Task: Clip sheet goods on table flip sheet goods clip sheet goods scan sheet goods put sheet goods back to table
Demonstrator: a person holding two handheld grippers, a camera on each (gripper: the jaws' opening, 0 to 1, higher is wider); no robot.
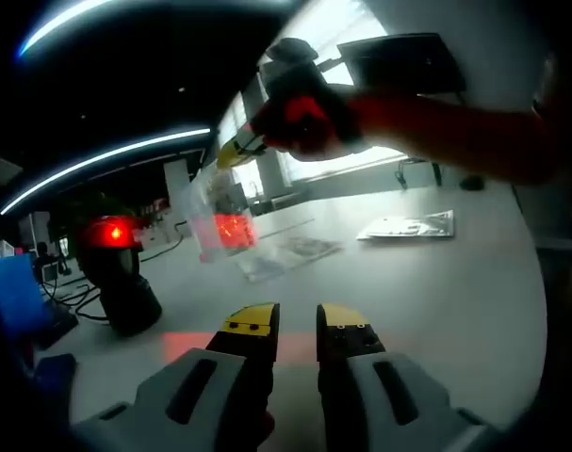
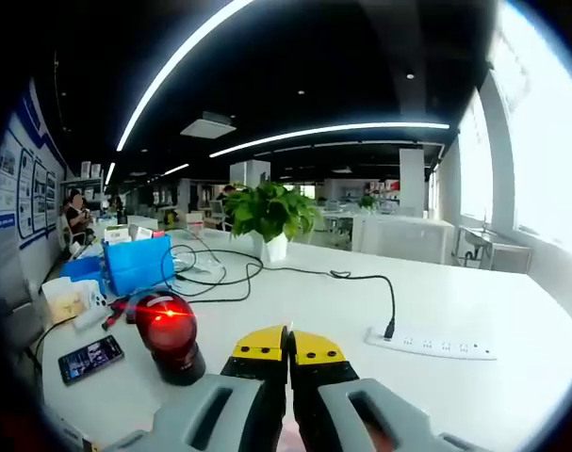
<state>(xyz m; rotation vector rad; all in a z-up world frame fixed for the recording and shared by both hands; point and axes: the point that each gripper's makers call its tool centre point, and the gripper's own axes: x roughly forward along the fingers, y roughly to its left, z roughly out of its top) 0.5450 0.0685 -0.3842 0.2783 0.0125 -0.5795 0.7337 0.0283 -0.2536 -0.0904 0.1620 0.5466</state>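
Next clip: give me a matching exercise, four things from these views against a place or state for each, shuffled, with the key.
Things:
1. scanner
2. clear sheet pack
3. power strip
4. phone

Places or states:
A. lying flat, screen up, beside the scanner
B. held up off the table by the other gripper, tinted red
C. glowing red on the table
D. white, with a black cable plugged in

Pairs: 1-C, 2-B, 3-D, 4-A

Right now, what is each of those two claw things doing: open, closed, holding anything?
Left gripper: fingers slightly apart, empty.
Right gripper: fingers shut, pinching the clear sheet bag near the scanner.
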